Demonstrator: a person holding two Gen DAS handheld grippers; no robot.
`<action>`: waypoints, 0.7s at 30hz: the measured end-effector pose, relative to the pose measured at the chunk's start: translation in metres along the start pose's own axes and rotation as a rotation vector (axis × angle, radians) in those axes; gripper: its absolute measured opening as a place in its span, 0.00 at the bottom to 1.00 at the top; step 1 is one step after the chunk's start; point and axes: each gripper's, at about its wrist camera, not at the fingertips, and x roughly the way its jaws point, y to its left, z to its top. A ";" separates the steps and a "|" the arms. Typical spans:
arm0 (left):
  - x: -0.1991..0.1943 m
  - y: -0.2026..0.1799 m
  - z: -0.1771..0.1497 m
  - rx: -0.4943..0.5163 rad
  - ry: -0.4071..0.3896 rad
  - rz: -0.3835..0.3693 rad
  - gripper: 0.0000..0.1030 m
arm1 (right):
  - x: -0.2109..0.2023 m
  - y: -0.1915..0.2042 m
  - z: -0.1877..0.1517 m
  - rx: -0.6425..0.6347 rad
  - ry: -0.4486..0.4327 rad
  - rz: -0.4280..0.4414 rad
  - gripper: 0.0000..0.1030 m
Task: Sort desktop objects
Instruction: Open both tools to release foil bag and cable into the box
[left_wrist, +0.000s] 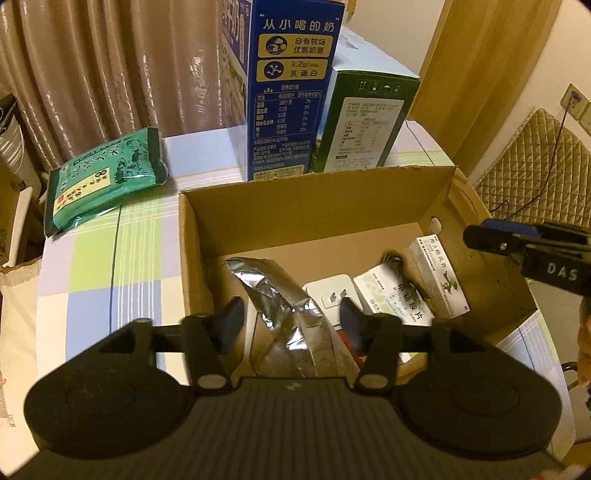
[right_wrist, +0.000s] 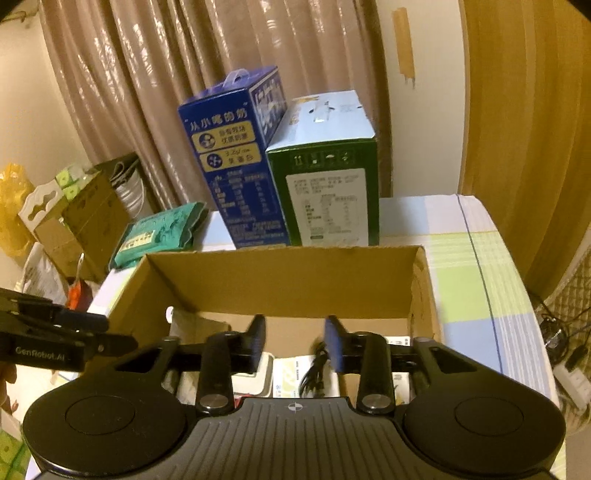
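Observation:
An open cardboard box (left_wrist: 314, 206) (right_wrist: 280, 280) sits on the checked tablecloth. Inside lie a crumpled silver foil bag (left_wrist: 280, 306), a white plug adapter (left_wrist: 332, 295), two white medicine boxes (left_wrist: 391, 299) (left_wrist: 439, 273) and a black cable (right_wrist: 314, 369). My left gripper (left_wrist: 291, 325) hangs over the box's near left part, open, the foil bag lying between and below its fingers without being pinched. My right gripper (right_wrist: 295, 341) is open over the box's near right part, nothing between its fingers. Each gripper shows in the other's view: right (left_wrist: 474, 236), left (right_wrist: 118, 334).
Behind the box stand a tall blue milk carton (left_wrist: 288, 92) (right_wrist: 236, 155) and a green carton (left_wrist: 365, 122) (right_wrist: 328, 192). A green packet (left_wrist: 107, 177) (right_wrist: 162, 232) lies on the cloth at the far left. Curtains hang behind; cardboard boxes (right_wrist: 74, 221) sit beyond the table's left edge.

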 end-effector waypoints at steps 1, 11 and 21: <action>0.000 0.000 -0.001 0.000 0.001 0.001 0.52 | -0.001 -0.001 0.000 0.002 0.000 -0.001 0.34; -0.004 -0.001 -0.005 0.007 0.003 0.001 0.52 | -0.009 -0.005 -0.006 0.012 0.006 -0.002 0.34; -0.022 -0.019 -0.016 0.036 -0.022 0.003 0.66 | -0.035 -0.001 -0.013 0.023 -0.002 0.003 0.36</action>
